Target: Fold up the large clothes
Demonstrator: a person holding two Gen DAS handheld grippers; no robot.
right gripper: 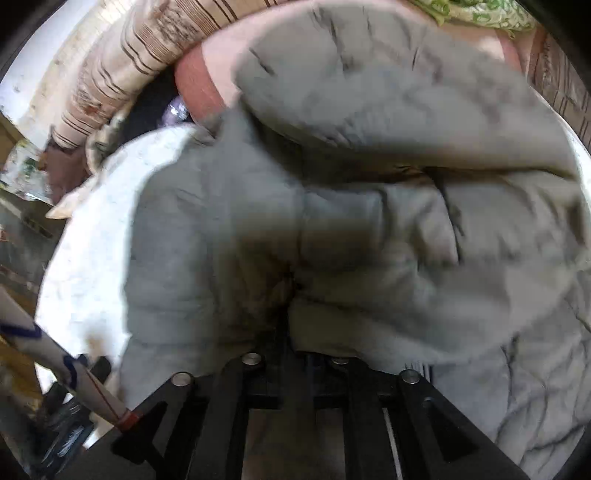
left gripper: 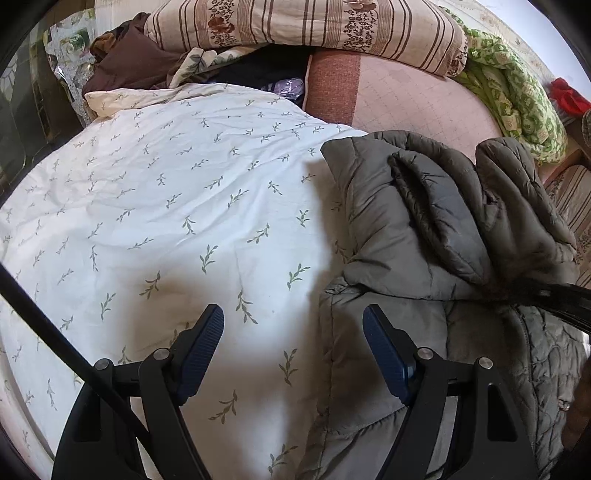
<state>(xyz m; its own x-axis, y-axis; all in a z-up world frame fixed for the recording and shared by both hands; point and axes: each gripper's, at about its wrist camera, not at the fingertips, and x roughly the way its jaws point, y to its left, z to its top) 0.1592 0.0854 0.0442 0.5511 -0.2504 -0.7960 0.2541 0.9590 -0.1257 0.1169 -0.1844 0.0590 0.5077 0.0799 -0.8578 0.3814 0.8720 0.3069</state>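
jacket (right gripper: 332, 221) fabric pinched in right gripper (right gripper: 291, 332) jaws.

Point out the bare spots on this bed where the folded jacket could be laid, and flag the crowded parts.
Free: the white leaf-print duvet, from the open left gripper up to the clothes heap; also the pink mattress patch between the grey puffer jacket and the striped quilt. Crowded: the headboard end, with brown clothes and the green quilt.

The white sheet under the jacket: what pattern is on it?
Small green leafy sprigs on the white sheet; clearest in the left wrist view.
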